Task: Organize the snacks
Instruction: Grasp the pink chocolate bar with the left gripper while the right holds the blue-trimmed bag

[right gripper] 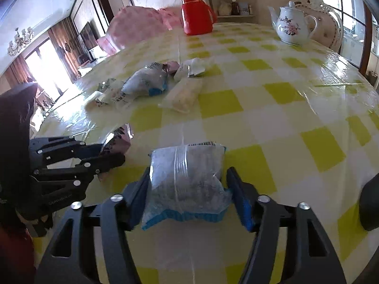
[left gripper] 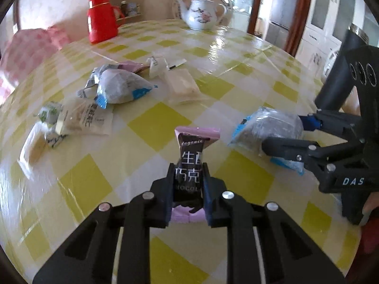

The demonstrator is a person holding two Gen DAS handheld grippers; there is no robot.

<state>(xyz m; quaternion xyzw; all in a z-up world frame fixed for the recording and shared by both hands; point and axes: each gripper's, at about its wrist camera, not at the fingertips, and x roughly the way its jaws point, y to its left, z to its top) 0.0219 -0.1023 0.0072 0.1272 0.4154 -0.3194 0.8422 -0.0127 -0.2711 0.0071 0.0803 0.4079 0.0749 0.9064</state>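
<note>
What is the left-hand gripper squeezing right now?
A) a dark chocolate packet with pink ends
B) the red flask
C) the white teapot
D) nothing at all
A: in the left wrist view the left gripper is shut on the chocolate packet, while the red flask and the teapot stand untouched at the far side of the table.

Both grippers are black linkages with silver screws, blue-padded fingers, and white "DAS" lettering.
</note>
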